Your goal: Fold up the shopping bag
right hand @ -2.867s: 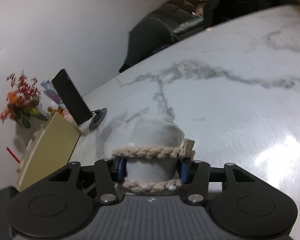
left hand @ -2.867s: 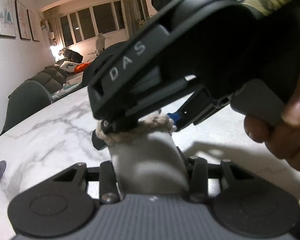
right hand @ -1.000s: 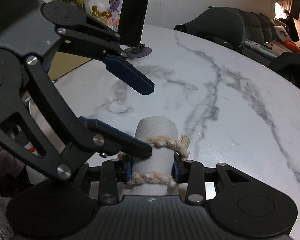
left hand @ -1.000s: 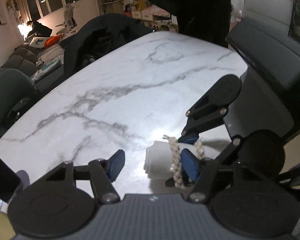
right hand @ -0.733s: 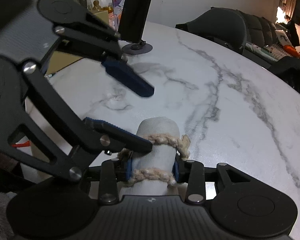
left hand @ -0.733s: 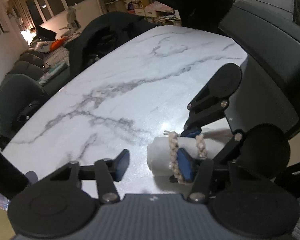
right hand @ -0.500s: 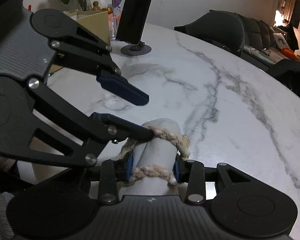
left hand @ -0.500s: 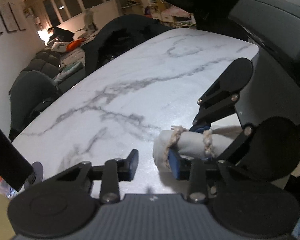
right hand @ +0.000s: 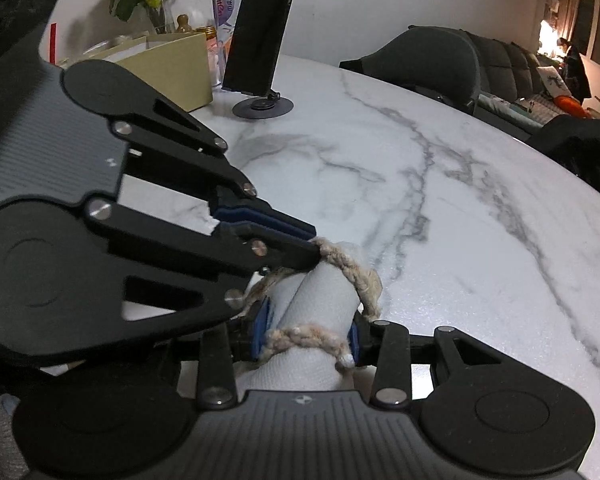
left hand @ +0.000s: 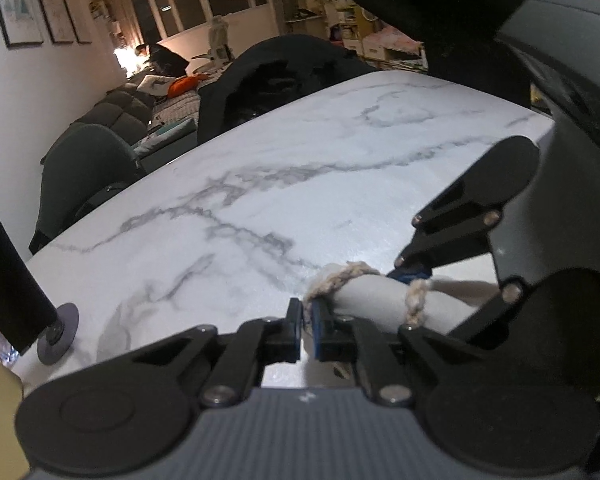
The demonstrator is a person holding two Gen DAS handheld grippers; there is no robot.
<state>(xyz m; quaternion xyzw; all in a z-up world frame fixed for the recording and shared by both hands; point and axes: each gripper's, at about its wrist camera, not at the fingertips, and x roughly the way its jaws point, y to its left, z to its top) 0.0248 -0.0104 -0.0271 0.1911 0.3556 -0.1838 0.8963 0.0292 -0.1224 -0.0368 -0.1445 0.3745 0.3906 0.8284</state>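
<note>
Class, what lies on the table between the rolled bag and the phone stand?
Only bare marble table between the rolled bag and phone stand, seen from the right wrist.

Left wrist view low over the marble table point(left hand: 260, 184), facing the windows, right wrist view facing the phone stand point(right hand: 260, 40), both close on the rolled bag point(right hand: 324, 292) at lower centre

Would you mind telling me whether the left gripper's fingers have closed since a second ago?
Yes. The left gripper has shut: its fingers, earlier spread wide over the marble table, now pinch the rope handle at the end of the rolled bag.
</note>
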